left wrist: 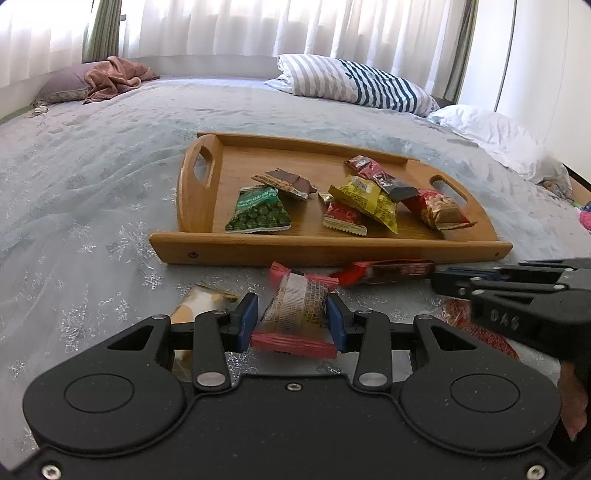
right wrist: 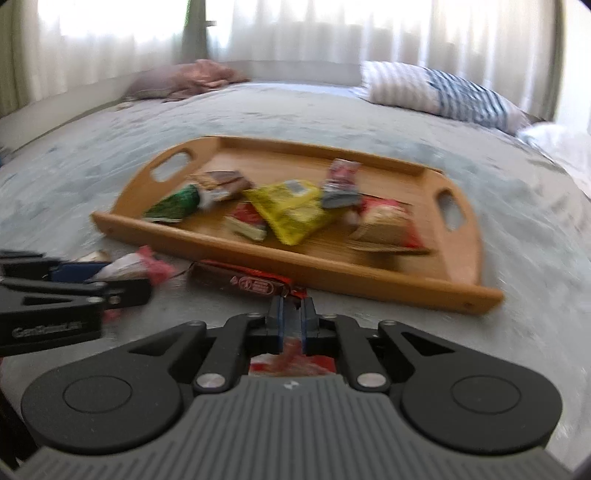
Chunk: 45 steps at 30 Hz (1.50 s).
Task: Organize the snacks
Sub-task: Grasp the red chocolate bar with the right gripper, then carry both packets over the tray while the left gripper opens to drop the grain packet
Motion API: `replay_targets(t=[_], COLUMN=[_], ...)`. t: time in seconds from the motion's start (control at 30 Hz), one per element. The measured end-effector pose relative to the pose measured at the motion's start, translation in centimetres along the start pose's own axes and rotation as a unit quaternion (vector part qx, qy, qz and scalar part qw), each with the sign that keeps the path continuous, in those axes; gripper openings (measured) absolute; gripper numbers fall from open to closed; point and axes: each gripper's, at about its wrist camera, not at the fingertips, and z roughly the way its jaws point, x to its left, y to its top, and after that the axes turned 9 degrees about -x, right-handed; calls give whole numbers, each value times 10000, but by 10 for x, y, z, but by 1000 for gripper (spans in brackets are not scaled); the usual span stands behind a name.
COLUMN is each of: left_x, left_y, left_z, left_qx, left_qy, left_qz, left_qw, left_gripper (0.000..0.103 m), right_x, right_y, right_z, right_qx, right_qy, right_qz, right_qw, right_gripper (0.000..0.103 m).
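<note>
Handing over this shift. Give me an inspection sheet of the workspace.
Surface: bedspread, grey-blue, snowflake print.
Job's things: wooden tray holding about seven snack packets; red bar and orange packet on the bedspread before it.
Clutter: nothing seen.
Grippers: left gripper shut on a pink packet; right gripper nearly shut, a red wrapper between the fingers, blurred.
Cables: nothing seen.
Surroundings: striped pillow, white pillow, brown cloth, curtains.
</note>
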Motion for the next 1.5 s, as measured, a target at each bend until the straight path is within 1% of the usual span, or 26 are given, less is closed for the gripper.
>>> replay_targets(t=[0.03, 0.07, 0.13, 0.2, 0.27, 0.3, 0.37, 0.43, 0.57, 0.7, 0.77, 0.8, 0.9, 1.0, 1.17, 1.3, 1.5], left_x=[1, 2, 4, 6, 7, 8, 10, 12, 13, 14, 13, 13, 11, 9, 1, -6, -12], left_y=[1, 2, 6, 11, 16, 19, 23, 26, 27, 26, 25, 24, 22, 20, 20, 31, 55], left_z=[-1, -2, -3, -4, -4, -5, -5, -4, -2, -2, -2, -2, -2, -3, -5, -5, 2], left_qx=[-22, -45, -91, -150, -210, -236, -280, -278, -283, -294, -287, -283, -261, -250, -293, -432, -623], left_qy=[11, 17, 28, 53, 57, 49, 55, 82, 99, 65, 50, 44, 26, 44, 30, 21, 20], left_qz=[-18, -32, -42, 4, 62, 86, 139, 231, 337, 270, 251, 241, 206, 102, 19, 8, 31], left_qw=[10000, 10000, 9999, 9999, 9997, 9997, 9995, 9993, 9990, 9992, 9993, 9993, 9994, 9996, 9996, 9991, 9980], left_gripper=[38, 38, 38, 38, 38, 38, 38, 38, 38, 38, 38, 38, 38, 38, 38, 38, 38], right_x=[-4, -7, -5, 7, 22, 29, 40, 48, 58, 56, 53, 52, 49, 44, 28, 14, -8], right_y=[1, 2, 1, -1, -4, -6, -7, -7, -5, -5, -6, -6, -8, -8, -1, 13, 34], right_z=[-1, -3, -6, -7, -5, -2, 2, 8, 21, 28, 27, 25, 18, 9, -11, -18, -11], right_qx=[9, 13, -87, -216, -322, -359, -398, -409, -305, -221, -237, -259, -297, -343, -554, -762, -931], right_qy=[21, 106, 206, 156, 68, 32, -38, -107, -351, -442, -423, -407, -259, -225, -247, -294, -305], right_qz=[172, 361, 509, 292, 27, -52, -127, -137, -56, 124, 193, 170, 42, 25, 85, 83, 6], right_qw=[9998, 9993, 9985, 9992, 9995, 9993, 9991, 9990, 9989, 9987, 9986, 9987, 9992, 9992, 9981, 9966, 9952], right_gripper=[42, 54, 66, 69, 78, 79, 85, 87, 89, 88, 69, 68, 67, 67, 67, 67, 67])
